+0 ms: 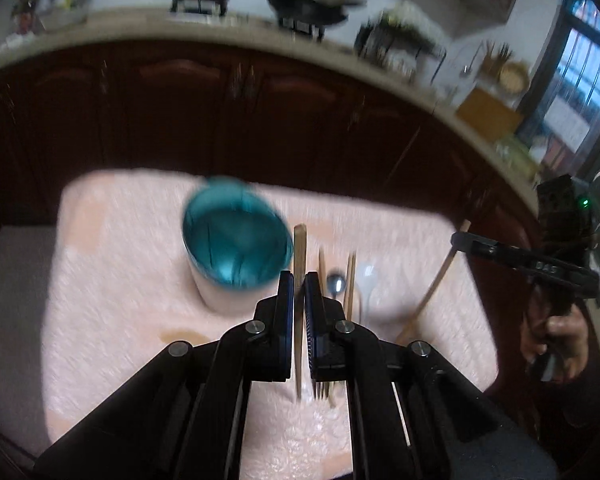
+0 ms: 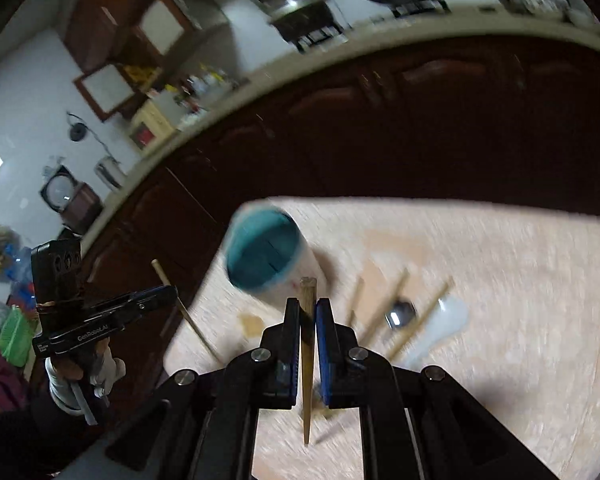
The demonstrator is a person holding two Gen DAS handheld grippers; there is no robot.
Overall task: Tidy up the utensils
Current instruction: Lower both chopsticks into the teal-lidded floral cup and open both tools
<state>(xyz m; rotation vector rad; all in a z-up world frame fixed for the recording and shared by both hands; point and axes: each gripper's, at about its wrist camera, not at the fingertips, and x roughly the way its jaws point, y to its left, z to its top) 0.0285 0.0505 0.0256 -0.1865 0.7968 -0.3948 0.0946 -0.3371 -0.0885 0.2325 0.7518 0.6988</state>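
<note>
Both grippers pinching one chopstick apiece, above the pink fuzzy mat.

Left gripper pressed together on left chopstick; stick's long axis along the fingers, blunt end forward past the tips, thin end trailing back under the linkage. Right gripper pressed together on right chopstick; same layout, blunt end forward, pointed end back toward the camera, seen again in the left view as a slanted stick.

Key relation: teal cup upright on the mat, mouth up, just ahead and to the left of both stick tips. In the right view cup also ahead-left, rim near the stick's blunt end. Left hand judged nearer to the cup. To drop in, sticks likely need tipping toward vertical over the mouth.

Cup contents: teal inside, dark lines on the wall, cannot tell whether anything is in it; too blurred.

Loose on the mat, right of the cup: more chopsticks, metal spoon, white spoon, lying roughly parallel, close together. Not yet sorted.
</note>
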